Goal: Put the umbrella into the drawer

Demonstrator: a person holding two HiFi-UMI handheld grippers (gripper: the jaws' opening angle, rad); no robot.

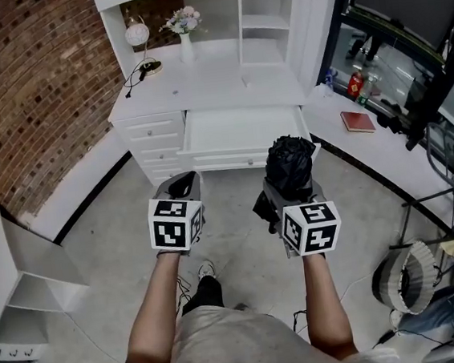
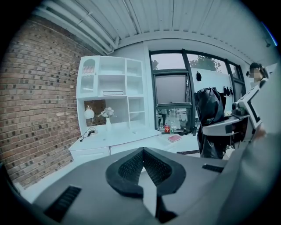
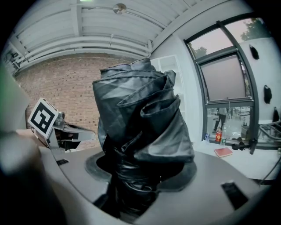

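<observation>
Gripping the folded umbrella (image 1: 289,160) upright, right tool (image 3: 131,184) before open drawer (image 1: 241,161); left tool (image 2: 142,152) clenched, empty alongside.

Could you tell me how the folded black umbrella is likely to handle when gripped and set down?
The folded black fabric umbrella looks loose and crumpled, so it probably squashes under the right tool. Being a rounded bundle, it might roll once released.

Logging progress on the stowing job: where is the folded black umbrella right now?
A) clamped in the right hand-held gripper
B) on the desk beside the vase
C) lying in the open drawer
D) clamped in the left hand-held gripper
A: the umbrella stands clamped between the jaws of the right hand-held gripper, not yet in the open drawer.
</observation>
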